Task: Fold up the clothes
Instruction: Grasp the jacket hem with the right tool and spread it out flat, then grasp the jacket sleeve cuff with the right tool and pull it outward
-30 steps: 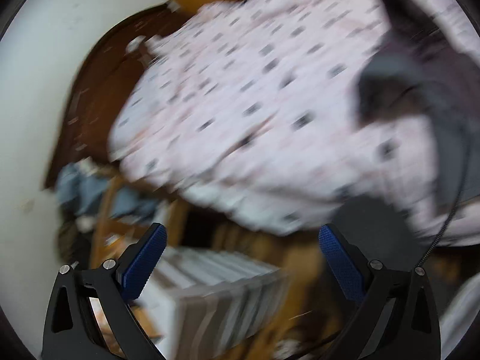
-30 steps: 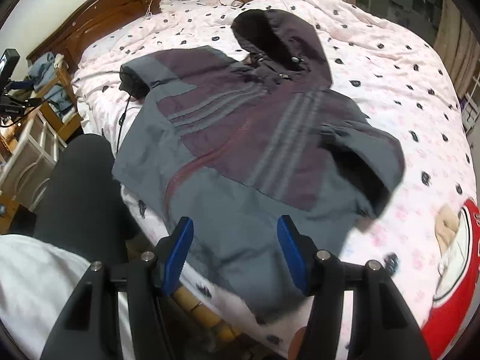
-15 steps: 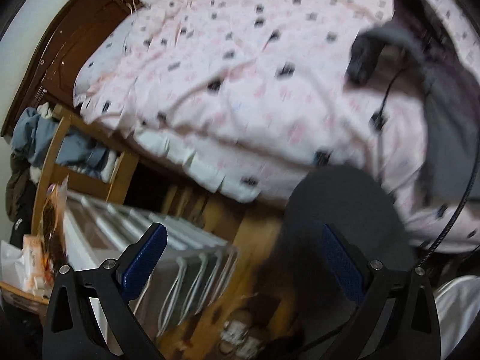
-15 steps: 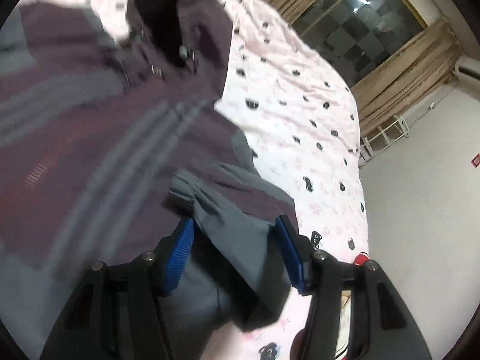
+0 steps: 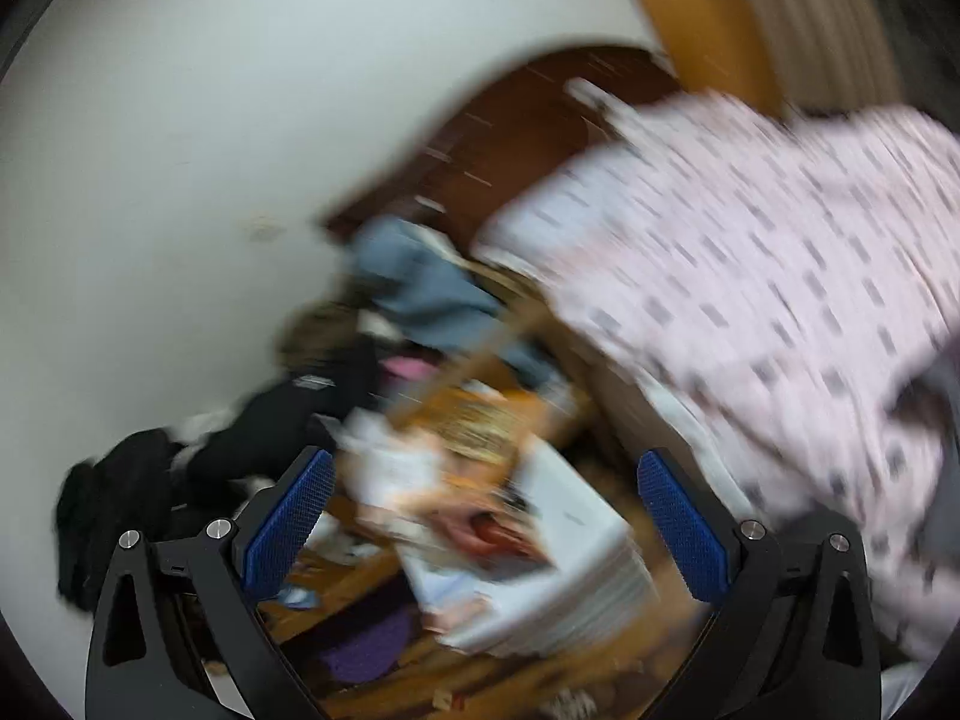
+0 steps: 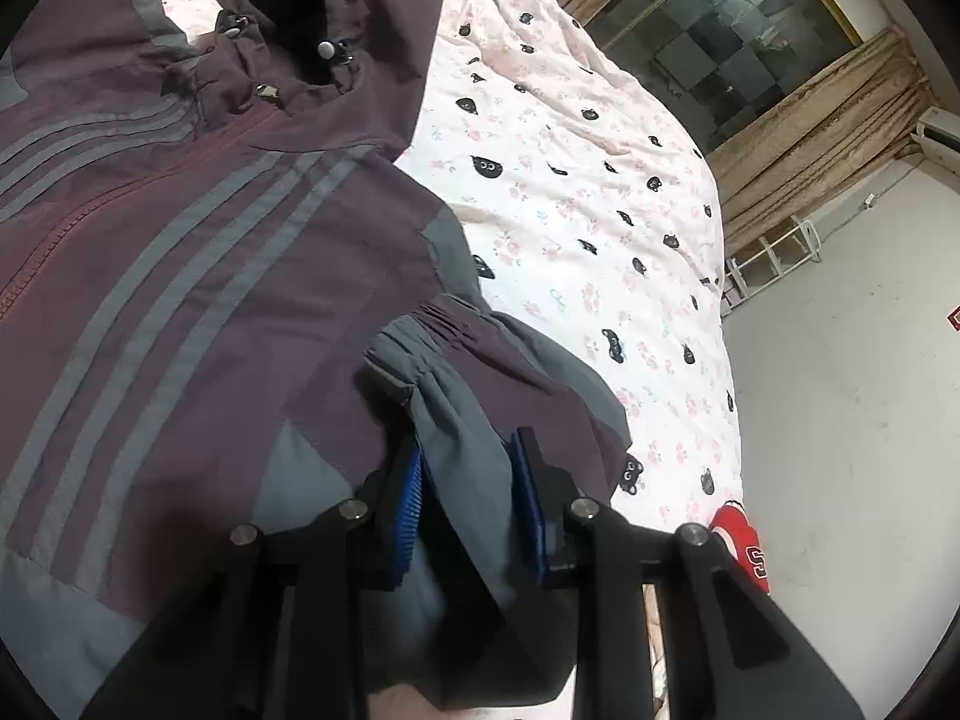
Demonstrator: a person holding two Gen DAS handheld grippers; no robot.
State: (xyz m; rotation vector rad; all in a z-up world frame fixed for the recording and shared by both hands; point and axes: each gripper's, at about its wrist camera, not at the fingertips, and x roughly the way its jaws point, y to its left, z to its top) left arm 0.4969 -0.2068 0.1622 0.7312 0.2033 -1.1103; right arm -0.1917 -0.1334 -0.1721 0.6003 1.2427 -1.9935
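Observation:
A purple and grey hooded jacket (image 6: 198, 252) lies spread on the pink patterned bed (image 6: 576, 192), hood at the top. Its grey sleeve (image 6: 456, 420) is folded over the body. My right gripper (image 6: 465, 501) is shut on this sleeve, the cloth pinched between the blue pads. My left gripper (image 5: 480, 516) is open and empty, held in the air beside the bed. It points at clutter by the headboard, and this view is blurred.
A wooden headboard (image 5: 528, 132) and white wall (image 5: 180, 150) fill the left wrist view. Clothes and papers lie on a bedside stand (image 5: 456, 420). A red garment (image 6: 741, 546) lies at the bed's near right edge. Curtains and a window (image 6: 738, 36) stand beyond.
My right gripper has closed on the folded sleeve it had straddled. My left gripper has swung away from the bed toward the wall and bedside clutter, still open.

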